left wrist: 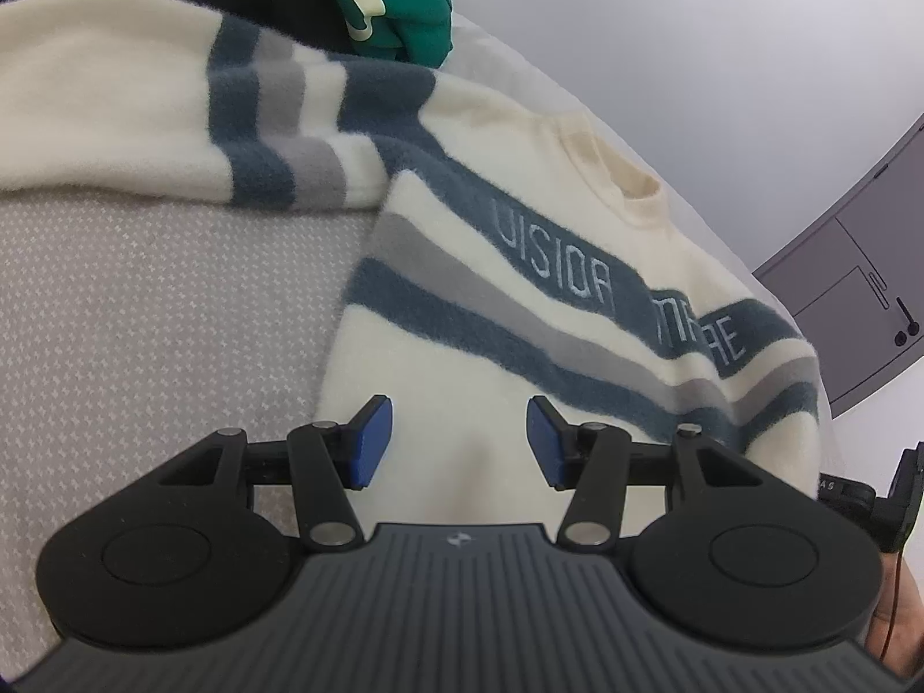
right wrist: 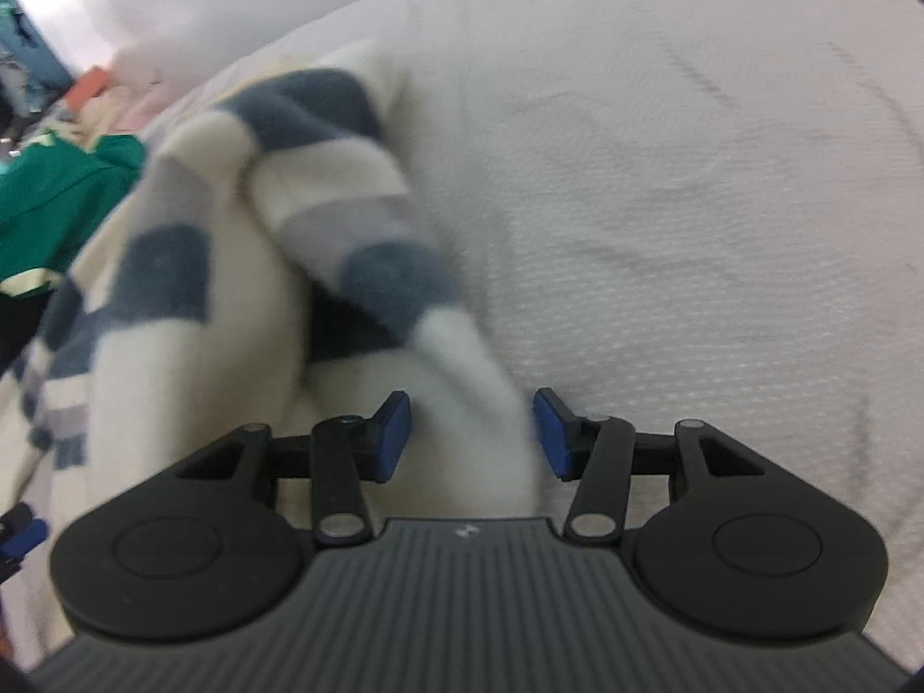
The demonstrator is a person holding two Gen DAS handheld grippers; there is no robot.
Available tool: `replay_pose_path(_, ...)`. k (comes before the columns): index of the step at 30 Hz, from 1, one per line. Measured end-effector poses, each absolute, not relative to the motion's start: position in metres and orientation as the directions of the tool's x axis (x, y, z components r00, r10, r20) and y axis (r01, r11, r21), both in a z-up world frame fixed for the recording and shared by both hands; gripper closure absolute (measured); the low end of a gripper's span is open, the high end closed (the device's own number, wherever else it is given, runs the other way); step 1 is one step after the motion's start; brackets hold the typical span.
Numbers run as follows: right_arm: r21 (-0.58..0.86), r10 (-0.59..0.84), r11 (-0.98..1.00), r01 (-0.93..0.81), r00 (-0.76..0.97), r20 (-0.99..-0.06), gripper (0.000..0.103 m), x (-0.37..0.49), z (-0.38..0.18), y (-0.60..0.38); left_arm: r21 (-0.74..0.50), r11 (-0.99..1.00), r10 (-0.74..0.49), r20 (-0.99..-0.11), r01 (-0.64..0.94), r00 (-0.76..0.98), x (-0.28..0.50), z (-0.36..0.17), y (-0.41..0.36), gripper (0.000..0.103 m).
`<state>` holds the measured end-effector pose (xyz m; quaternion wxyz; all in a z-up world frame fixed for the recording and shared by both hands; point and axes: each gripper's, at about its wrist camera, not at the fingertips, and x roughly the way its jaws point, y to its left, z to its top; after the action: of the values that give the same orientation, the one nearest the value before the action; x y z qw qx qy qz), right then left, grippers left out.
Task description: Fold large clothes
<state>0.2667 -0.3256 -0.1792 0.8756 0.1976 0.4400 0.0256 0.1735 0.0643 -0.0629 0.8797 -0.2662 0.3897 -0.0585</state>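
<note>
Bright, even light; fisheye bending at edges; the right wrist view is motion-blurred.

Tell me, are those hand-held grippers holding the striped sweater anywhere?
No. The left hand-held gripper stands open over the sweater body. The right hand-held gripper is open around a sleeve end, pads not pressing.

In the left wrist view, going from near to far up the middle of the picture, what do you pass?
Left claw → cream body of the striped sweater → its blue lettered band → its collar → pale wall.
</note>
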Motion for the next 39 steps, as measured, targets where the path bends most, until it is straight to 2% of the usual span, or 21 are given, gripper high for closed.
replay_pose_path(1,0.373,0.236,0.922,0.104,0.613,-0.754,0.060,0.267,-0.178,-0.322,-0.512,0.853,-0.310,-0.654,-0.103,0.690,0.173,-0.063,0.064,0.046)
replay_pose_path(2,0.358,0.234,0.930,0.086,0.612,-0.755,0.084,0.267,-0.177,-0.318,-0.511,0.853,-0.311,-0.654,-0.101,0.689,0.173,-0.063,0.064,0.046)
replay_pose_path(3,0.341,0.225,0.937,0.079,0.611,-0.759,0.091,0.266,-0.176,-0.316,-0.512,0.853,-0.312,-0.654,-0.100,0.689,0.173,-0.063,0.064,0.046)
replay_pose_path(9,0.256,0.123,0.963,0.084,0.709,-0.694,0.093,0.254,-0.137,-0.335,-0.515,0.852,-0.321,-0.652,-0.091,0.687,0.173,-0.063,0.064,0.046)
replay_pose_path(15,0.053,-0.110,0.981,0.187,0.758,-0.642,0.093,0.265,-0.083,-0.388,-0.502,0.860,-0.308,-0.661,-0.098,0.684,0.178,-0.063,0.060,0.046)
replay_pose_path(19,-0.054,-0.214,0.972,0.229,0.766,-0.606,0.093,0.288,-0.051,-0.412,-0.490,0.866,-0.298,-0.665,-0.098,0.685,0.177,-0.061,0.058,0.046)
replay_pose_path(23,-0.210,-0.289,0.955,0.210,0.820,-0.494,0.093,0.303,-0.027,-0.394,-0.482,0.870,-0.288,-0.668,-0.104,0.686,0.177,-0.061,0.059,0.046)
replay_pose_path(26,-0.367,-0.311,0.913,0.178,0.886,-0.344,0.093,0.295,-0.021,-0.357,-0.477,0.872,-0.280,-0.671,-0.111,0.686,0.177,-0.061,0.060,0.046)
replay_pose_path(27,-0.426,-0.306,0.889,0.166,0.908,-0.286,0.093,0.290,-0.026,-0.342,-0.477,0.872,-0.279,-0.673,-0.113,0.686,0.177,-0.061,0.060,0.046)
replay_pose_path(29,-0.481,-0.248,0.870,0.103,0.936,-0.249,0.093,0.279,-0.041,-0.318,-0.477,0.871,-0.277,-0.675,-0.118,0.683,0.177,-0.062,0.061,0.046)
replay_pose_path(31,-0.465,-0.169,0.885,0.012,0.939,-0.299,0.093,0.271,-0.059,-0.303,-0.481,0.869,-0.281,-0.676,-0.119,0.681,0.177,-0.062,0.062,0.046)
replay_pose_path(34,-0.395,-0.050,0.909,-0.136,0.904,-0.425,0.093,0.255,-0.096,-0.289,-0.486,0.866,-0.285,-0.676,-0.119,0.680,0.176,-0.062,0.063,0.046)
replay_pose_path(39,-0.198,0.123,0.930,-0.308,0.772,-0.624,0.093,0.236,-0.147,-0.275,-0.494,0.861,-0.292,-0.672,-0.119,0.681,0.175,-0.062,0.063,0.046)
